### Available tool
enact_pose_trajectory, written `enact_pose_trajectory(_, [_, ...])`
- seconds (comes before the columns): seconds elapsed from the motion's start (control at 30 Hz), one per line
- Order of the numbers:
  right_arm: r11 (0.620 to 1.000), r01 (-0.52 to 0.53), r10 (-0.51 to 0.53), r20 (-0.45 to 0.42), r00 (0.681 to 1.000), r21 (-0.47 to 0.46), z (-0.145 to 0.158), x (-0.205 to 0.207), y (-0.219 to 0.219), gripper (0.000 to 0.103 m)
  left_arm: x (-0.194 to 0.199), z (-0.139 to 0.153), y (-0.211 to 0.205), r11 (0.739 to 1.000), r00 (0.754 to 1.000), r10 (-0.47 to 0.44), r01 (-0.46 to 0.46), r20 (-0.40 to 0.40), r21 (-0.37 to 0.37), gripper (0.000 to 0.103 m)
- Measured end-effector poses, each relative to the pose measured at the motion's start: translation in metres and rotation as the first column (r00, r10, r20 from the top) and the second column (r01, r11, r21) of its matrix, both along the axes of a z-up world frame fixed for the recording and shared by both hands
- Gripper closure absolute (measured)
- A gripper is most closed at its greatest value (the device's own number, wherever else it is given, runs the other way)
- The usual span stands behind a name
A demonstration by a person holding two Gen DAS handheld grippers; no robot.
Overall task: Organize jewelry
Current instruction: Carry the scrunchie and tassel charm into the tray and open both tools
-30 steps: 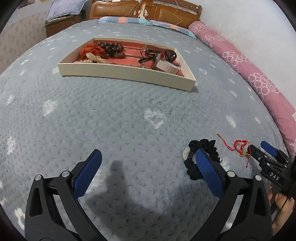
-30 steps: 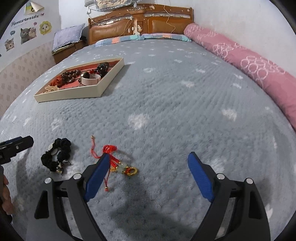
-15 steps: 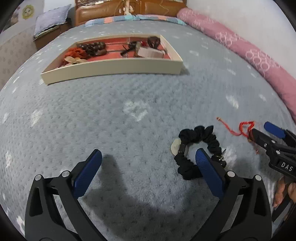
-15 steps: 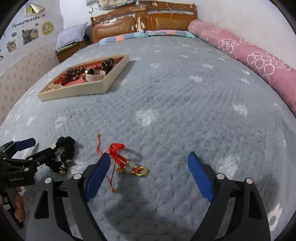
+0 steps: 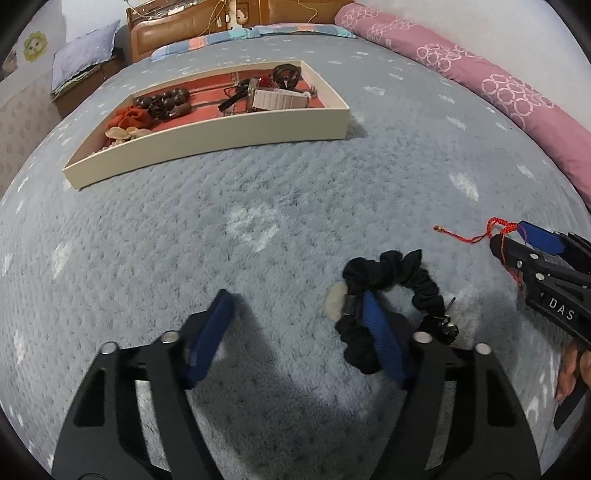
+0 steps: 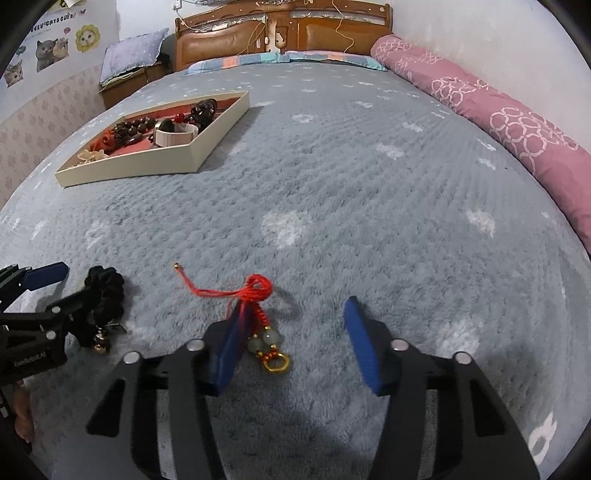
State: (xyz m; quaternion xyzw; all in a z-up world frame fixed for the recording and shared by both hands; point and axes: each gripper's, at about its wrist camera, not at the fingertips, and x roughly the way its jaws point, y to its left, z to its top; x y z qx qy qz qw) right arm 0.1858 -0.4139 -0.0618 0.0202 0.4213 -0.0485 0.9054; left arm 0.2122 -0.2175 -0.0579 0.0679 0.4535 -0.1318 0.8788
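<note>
A black scrunchie (image 5: 399, 275) with a pale disc lies on the grey bedspread. My left gripper (image 5: 299, 321) is open low over it, its right finger (image 5: 380, 339) resting inside the scrunchie's loop. A red cord charm with green beads and a gold ring (image 6: 258, 317) lies to the right. My right gripper (image 6: 295, 334) is open low over the charm, its left finger (image 6: 232, 343) over the cord. The cream jewelry tray (image 5: 207, 138) with a red lining holds beads, a white bracelet and other pieces at the far left; it also shows in the right wrist view (image 6: 147, 168).
A pink bolster (image 6: 498, 122) runs along the bed's right edge by the wall. A wooden headboard (image 6: 280, 33) and a nightstand with a cushion (image 6: 129, 62) stand at the back. The scrunchie also shows in the right wrist view (image 6: 105, 291).
Both grippers have dropped lower and moved forward over their items. The left finger now sits inside the scrunchie; the right gripper's left finger now covers the red cord. Both jaws have narrowed slightly.
</note>
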Motion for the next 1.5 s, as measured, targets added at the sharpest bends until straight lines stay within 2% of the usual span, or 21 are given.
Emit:
enact_pose_trajectory(0.03, [1.0,0.001,-0.001,0.002,1.0,0.0,0.001,0.0,0.0,0.064,0.0,0.001,0.001,1.0,1.0,0.0,0.0,0.003,-0.001,0.049])
enact_pose_trajectory(0.07, [1.0,0.002,-0.002,0.004,1.0,0.001,0.001,-0.001,0.0,0.068,0.0,0.001,0.001,1.0,1.0,-0.006,0.006,0.005,-0.006,0.053])
enact_pose_trajectory(0.13, [1.0,0.005,-0.005,0.005,1.0,-0.002,0.002,-0.001,-0.001,0.08,0.0,0.002,0.001,1.0,1.0,-0.019,0.019,0.012,-0.002,0.076])
enact_pose_trajectory(0.2, [1.0,0.008,-0.008,0.007,1.0,-0.003,0.002,-0.002,0.0,0.085,0.001,0.003,0.003,0.999,0.999,-0.03,0.03,0.01,-0.013,0.083])
enact_pose_trajectory(0.33, [1.0,0.025,-0.024,0.015,1.0,-0.008,0.006,-0.002,0.003,0.096,0.003,0.005,0.007,0.998,0.998,-0.059,0.06,0.009,-0.033,0.083])
enact_pose_trajectory(0.5, [1.0,0.03,-0.029,0.046,0.999,-0.008,0.02,-0.002,0.012,0.098,0.008,0.014,0.02,0.995,0.996,-0.082,0.083,0.025,-0.05,0.083])
enact_pose_trajectory(0.6, [1.0,0.029,-0.028,0.071,0.997,-0.01,0.035,0.001,0.019,0.098,0.012,0.03,0.036,0.994,0.995,-0.085,0.088,0.056,-0.061,0.083])
enact_pose_trajectory(0.87, [1.0,0.013,-0.01,0.154,0.988,-0.02,0.086,0.018,0.05,0.098,0.032,0.095,0.094,0.994,0.984,-0.069,0.081,0.166,-0.068,0.083])
enact_pose_trajectory(1.1, [1.0,-0.008,0.008,0.208,0.978,0.002,0.126,0.052,0.082,0.098,0.062,0.135,0.142,0.996,0.975,-0.038,0.055,0.217,-0.076,0.083])
enact_pose_trajectory(1.2, [1.0,-0.019,0.017,0.221,0.975,0.005,0.137,0.073,0.099,0.098,0.081,0.142,0.162,0.995,0.975,-0.006,0.028,0.222,-0.096,0.083])
enact_pose_trajectory(1.37, [0.999,-0.043,0.035,0.229,0.973,0.028,0.143,0.108,0.121,0.098,0.111,0.147,0.181,0.995,0.973,0.014,0.01,0.232,-0.104,0.083])
enact_pose_trajectory(1.5, [0.997,-0.063,0.052,0.217,0.975,0.045,0.134,0.139,0.139,0.098,0.136,0.144,0.187,0.995,0.972,0.026,-0.002,0.233,-0.102,0.083])
